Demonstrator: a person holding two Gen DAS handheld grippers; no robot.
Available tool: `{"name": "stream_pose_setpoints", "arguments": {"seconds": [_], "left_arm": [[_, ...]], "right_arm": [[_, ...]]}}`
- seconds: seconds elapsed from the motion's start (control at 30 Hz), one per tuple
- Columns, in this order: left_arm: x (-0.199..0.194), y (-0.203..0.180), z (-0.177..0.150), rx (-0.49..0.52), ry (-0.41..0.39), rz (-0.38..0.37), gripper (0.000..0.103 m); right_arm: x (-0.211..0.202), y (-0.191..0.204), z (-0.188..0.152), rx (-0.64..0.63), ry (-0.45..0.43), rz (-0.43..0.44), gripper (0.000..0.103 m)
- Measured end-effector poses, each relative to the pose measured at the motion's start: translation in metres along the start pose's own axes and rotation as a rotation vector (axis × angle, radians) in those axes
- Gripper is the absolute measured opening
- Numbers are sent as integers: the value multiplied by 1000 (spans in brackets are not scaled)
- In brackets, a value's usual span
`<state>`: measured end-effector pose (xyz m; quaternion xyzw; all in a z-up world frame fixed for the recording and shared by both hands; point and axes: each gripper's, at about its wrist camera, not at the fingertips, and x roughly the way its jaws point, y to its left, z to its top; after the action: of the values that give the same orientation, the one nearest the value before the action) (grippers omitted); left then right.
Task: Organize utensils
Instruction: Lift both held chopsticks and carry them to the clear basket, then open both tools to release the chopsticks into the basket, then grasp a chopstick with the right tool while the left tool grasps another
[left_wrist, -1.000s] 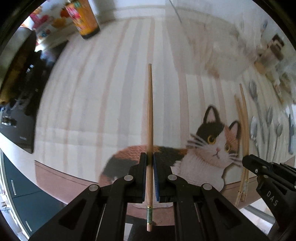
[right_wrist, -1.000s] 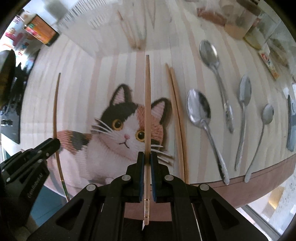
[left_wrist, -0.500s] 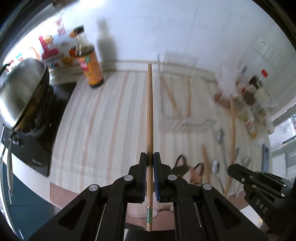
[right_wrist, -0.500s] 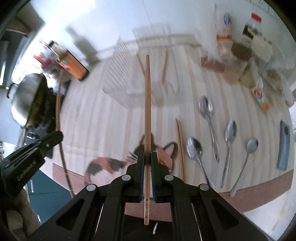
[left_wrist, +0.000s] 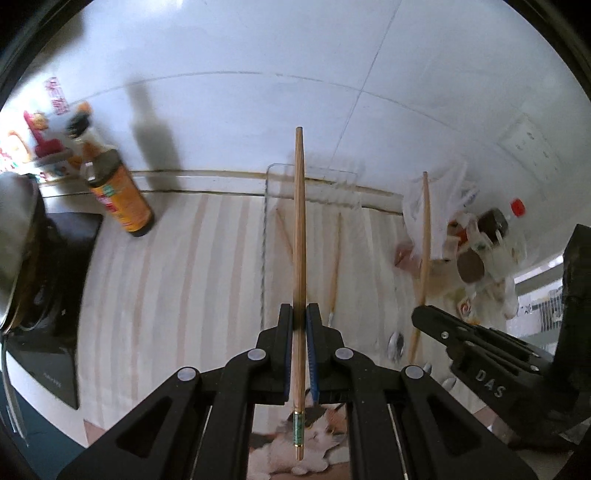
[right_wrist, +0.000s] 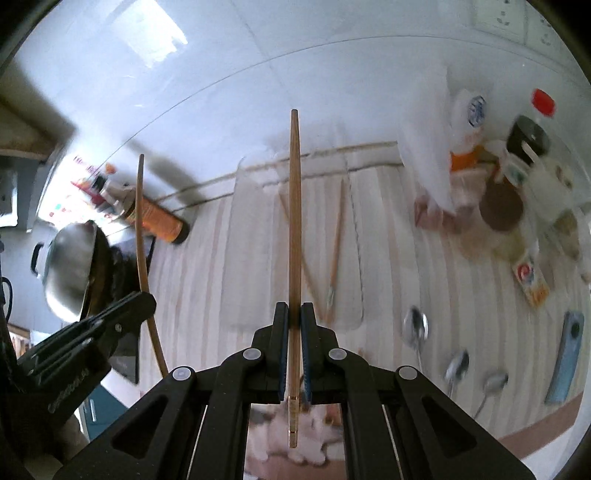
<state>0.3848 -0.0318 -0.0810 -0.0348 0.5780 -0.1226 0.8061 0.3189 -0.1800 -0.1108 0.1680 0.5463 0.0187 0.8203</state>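
My left gripper (left_wrist: 299, 310) is shut on a wooden chopstick (left_wrist: 300, 221) with a green band near its butt end; the tip points up over a clear tray (left_wrist: 266, 206) by the wall. Two chopsticks (left_wrist: 334, 266) lie in that tray. My right gripper (right_wrist: 294, 308) is shut on a second plain chopstick (right_wrist: 294, 203), also above the clear tray (right_wrist: 255, 258). The two grippers are side by side and apart; the left wrist view shows the right gripper's body (left_wrist: 480, 362) with its chopstick (left_wrist: 424, 240). Three spoons (right_wrist: 415, 326) lie on the striped cloth to the right.
A brown sauce bottle (left_wrist: 122, 199) and a wok (right_wrist: 70, 266) on a black hob stand at the left. Jars and bottles (right_wrist: 502, 206) crowd the back right, and a blue phone (right_wrist: 565, 369) lies at the right edge. A cat picture (left_wrist: 321, 435) shows below the fingers.
Both grippers have risen and tipped up, each still holding its chopstick. The view has shifted from the cat picture and spoons to the clear tray and the white wall.
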Motion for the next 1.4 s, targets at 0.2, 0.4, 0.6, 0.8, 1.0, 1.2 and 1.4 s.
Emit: {"name": "stream_pose_setpoints", "arguments": {"seconds": [0.2,0.4,0.6,0.8,1.0,1.2,1.4], "left_arm": [[55,1,45,-30,121,-17,5],[96,3,62,-34,214,-1,5],[111,6,67,-50,277,7,7],[86,11,67,-51,185,92,16],[35,11,48,-10,-47,261,68],[5,20,14,-34,-184,297,103],[21,31,-37,-40,-115,321,103]], "right_arm": [[47,-7,57,28,71,-19,7],[88,-15,86,38,135,-58,7],[117,-18,90,18,205,-75,7],[119,-17,88,-4,224,-104,31],[83,-25,78,-1,139,-145,33],[40,-32,43,-10,27,-178,54],[16,-45,-17,-7,-8,-147,57]]}}
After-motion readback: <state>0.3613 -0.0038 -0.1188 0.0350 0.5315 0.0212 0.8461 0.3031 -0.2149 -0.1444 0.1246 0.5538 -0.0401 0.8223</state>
